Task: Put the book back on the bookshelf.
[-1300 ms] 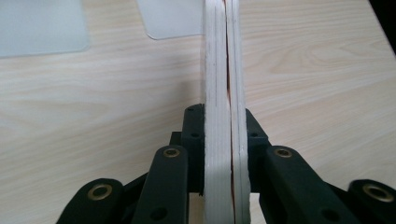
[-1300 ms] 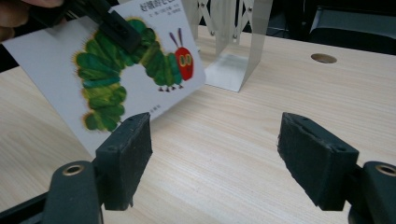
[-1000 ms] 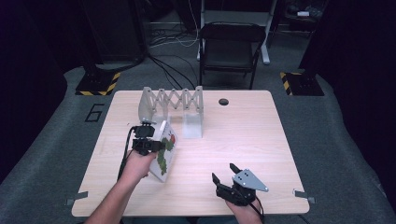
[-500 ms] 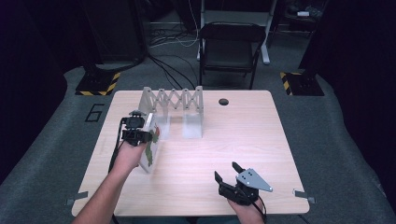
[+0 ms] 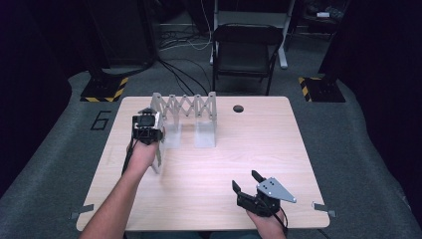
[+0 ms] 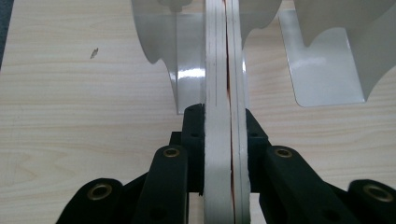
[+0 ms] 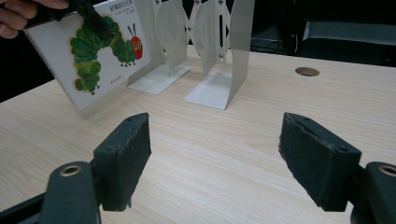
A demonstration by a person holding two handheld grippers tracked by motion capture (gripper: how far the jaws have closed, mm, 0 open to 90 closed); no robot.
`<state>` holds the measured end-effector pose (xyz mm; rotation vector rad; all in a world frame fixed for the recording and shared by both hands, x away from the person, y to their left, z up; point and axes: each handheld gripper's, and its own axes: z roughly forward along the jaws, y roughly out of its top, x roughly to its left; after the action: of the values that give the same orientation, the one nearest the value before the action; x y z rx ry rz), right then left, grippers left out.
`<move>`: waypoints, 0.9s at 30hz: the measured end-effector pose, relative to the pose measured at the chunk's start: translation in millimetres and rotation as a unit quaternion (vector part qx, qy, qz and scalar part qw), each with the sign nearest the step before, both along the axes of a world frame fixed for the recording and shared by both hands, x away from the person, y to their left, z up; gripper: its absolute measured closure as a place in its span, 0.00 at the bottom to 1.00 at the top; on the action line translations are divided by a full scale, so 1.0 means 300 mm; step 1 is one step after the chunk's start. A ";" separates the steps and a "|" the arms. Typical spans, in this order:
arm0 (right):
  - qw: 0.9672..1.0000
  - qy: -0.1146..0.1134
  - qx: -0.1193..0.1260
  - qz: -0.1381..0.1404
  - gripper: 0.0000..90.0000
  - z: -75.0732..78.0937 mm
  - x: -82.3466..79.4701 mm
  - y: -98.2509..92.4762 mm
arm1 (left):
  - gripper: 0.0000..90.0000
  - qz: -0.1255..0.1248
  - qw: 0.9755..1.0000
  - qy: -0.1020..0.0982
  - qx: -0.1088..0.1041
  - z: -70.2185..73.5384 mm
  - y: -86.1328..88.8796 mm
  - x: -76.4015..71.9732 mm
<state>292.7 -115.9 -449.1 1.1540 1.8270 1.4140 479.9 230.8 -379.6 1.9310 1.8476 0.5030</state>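
My left gripper (image 5: 151,138) is shut on a white picture book (image 5: 158,158) with a green caterpillar on its cover (image 7: 100,51). The book hangs spine-up just above the table, in front of the left end of a metal accordion book rack (image 5: 185,107). In the left gripper view the book's edge (image 6: 223,84) runs straight up between the jaws of the left gripper (image 6: 224,128), toward the rack's plates (image 6: 327,70). My right gripper (image 5: 245,181) rests near the front right of the table, open with nothing between its jaws (image 7: 215,140), which have just been opening a little.
The light wood table (image 5: 278,149) has a round cable hole (image 5: 238,108) behind the rack. A black chair (image 5: 246,50) stands beyond the far edge. Bare tabletop lies between the rack and my right gripper.
My left gripper has carried the book away from me and slightly left, up to the rack's left end, and the book has turned more upright. The right hand has stayed put.
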 end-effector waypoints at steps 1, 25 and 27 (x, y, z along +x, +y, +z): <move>1.000 -0.001 0.001 0.001 0.27 0.000 0.002 -0.002 | 0.86 0.002 1.000 0.001 -0.004 0.001 -0.003 0.009; 1.000 0.014 -0.002 -0.001 0.27 -0.020 0.010 -0.011 | 0.86 0.031 0.999 0.009 0.008 -0.018 -0.011 0.226; 1.000 0.015 -0.002 -0.001 0.27 -0.021 0.012 -0.010 | 0.86 0.031 0.999 0.011 0.012 -0.026 -0.014 0.236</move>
<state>296.1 -118.9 -455.3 1.1808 1.8486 1.3995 550.6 226.5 -387.6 1.9072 1.9279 0.5269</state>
